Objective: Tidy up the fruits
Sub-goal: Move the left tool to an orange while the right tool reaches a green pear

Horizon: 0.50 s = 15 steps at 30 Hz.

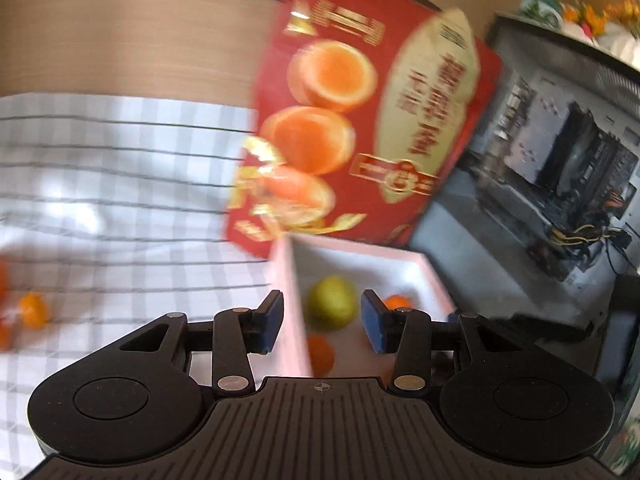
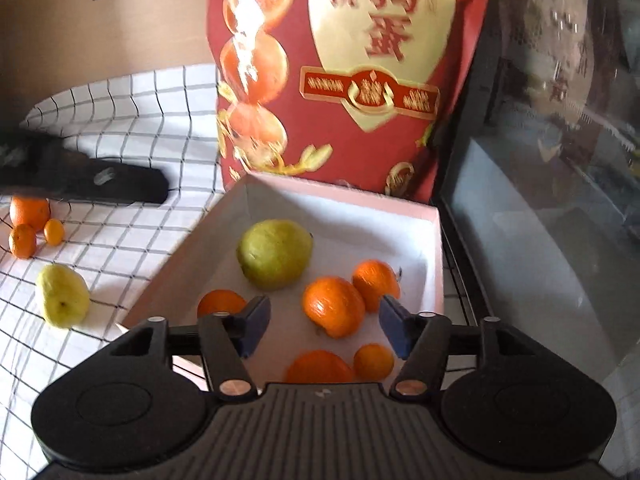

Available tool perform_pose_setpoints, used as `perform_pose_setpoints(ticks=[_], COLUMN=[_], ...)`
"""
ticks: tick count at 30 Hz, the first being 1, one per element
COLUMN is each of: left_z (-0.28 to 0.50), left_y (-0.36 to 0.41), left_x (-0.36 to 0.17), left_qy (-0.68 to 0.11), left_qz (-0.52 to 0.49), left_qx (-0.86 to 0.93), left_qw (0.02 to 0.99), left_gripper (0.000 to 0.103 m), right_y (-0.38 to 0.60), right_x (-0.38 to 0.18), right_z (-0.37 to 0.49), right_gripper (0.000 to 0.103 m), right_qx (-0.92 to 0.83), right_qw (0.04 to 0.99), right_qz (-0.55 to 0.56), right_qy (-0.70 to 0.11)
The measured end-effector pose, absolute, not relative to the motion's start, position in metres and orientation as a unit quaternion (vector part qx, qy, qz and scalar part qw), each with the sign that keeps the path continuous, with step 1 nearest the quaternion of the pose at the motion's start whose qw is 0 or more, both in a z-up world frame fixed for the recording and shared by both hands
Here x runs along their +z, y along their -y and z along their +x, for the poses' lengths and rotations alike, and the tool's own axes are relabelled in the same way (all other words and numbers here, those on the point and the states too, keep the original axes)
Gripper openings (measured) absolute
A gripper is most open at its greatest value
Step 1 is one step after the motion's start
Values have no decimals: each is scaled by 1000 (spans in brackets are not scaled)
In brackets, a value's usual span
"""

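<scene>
Lid (image 2: 340,72) upright behind box (image 2: 434,240)

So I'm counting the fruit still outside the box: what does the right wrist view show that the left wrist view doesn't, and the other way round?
Only the right wrist view: a yellow-green pear on the checked cloth, three oranges in a cluster beyond it, and five oranges inside the box.

Only the left wrist view: a computer case with cables.

Both: the white box, the green pear in it, the red lid propped behind, and open tongs over the box, holding nothing.
</scene>
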State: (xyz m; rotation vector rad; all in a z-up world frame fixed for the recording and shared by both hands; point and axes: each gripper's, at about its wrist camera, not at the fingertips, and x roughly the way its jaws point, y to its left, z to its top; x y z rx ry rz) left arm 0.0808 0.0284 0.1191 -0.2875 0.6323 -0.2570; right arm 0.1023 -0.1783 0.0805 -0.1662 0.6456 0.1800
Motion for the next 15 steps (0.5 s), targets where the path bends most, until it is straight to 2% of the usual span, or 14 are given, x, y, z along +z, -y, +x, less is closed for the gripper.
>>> perform_pose_setpoints(ticks=[7,15], left_z=[25,-6], left_y=[-129,-226], left_x=[87,53], left_qy=[-334,-361], left_qz=[-177,-225], left_qx=[12,152], left_qw=[926,892], left_gripper=[47,47], right_y=[124,55], right_x=[93,75], right_z=[74,46], right_gripper=[68,69], right_qx=[154,189], right_qw=[938,926], right_qz=[-80,-110], right_qy=[-300,-308])
